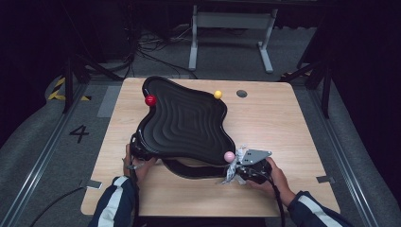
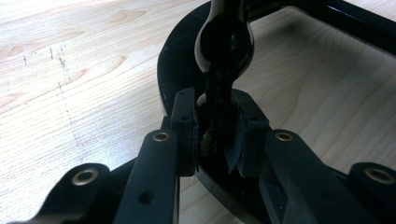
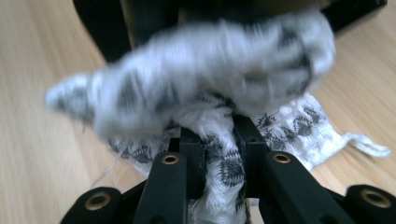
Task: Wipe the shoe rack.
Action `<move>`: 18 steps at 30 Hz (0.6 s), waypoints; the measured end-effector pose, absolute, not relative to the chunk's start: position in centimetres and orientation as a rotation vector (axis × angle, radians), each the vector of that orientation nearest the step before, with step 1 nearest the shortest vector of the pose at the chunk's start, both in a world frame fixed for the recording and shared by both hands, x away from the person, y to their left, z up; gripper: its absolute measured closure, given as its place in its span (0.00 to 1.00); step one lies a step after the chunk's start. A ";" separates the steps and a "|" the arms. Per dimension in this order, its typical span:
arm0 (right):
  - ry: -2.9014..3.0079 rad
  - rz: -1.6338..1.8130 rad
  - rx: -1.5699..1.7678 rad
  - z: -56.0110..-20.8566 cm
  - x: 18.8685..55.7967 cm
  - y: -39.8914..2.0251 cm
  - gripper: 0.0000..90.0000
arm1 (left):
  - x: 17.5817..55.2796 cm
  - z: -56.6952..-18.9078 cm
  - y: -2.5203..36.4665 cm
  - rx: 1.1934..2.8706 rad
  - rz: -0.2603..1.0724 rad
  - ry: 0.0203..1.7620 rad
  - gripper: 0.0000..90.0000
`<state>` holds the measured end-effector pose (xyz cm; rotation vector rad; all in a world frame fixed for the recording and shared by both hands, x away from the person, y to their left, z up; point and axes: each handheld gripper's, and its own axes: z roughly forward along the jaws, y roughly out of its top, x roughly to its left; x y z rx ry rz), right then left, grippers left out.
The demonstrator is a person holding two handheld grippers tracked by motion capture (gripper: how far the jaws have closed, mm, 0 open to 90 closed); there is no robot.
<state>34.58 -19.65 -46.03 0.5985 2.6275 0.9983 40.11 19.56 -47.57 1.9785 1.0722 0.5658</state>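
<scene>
A black wavy tray (image 1: 184, 123) rests tilted on the wooden table, its near edge raised over a black curved base (image 1: 194, 171). Ball knobs sit at its corners: red (image 1: 150, 100), yellow (image 1: 218, 94) and pink (image 1: 229, 156). My left gripper (image 1: 137, 150) is at the tray's near left corner. In the left gripper view it (image 2: 217, 128) is shut on a glossy black part of the tray (image 2: 224, 46). My right gripper (image 1: 242, 169) is beside the pink knob, shut on a white cloth with black print (image 1: 234, 166). The bunched cloth (image 3: 210, 84) bulges past that gripper (image 3: 218, 140).
The wooden table (image 1: 269, 123) has a round dark hole (image 1: 241, 93) near its far edge, right of the yellow knob. Behind the table stand a white frame (image 1: 231, 28) and cables on the floor. Dark stands flank the table on both sides.
</scene>
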 end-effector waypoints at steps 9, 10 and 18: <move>2.845 1.115 0.318 -45.3 31.6 -20.3 0.85 | 39.9 -47.6 19.3 1.981 0.614 1.084 0.83; 2.851 1.147 0.292 -45.2 31.2 -19.6 0.85 | 39.9 -47.6 19.2 1.982 0.604 1.082 0.83; 2.673 1.152 0.371 -45.6 31.3 -16.9 0.86 | 39.7 -47.6 19.1 1.989 0.553 1.041 0.83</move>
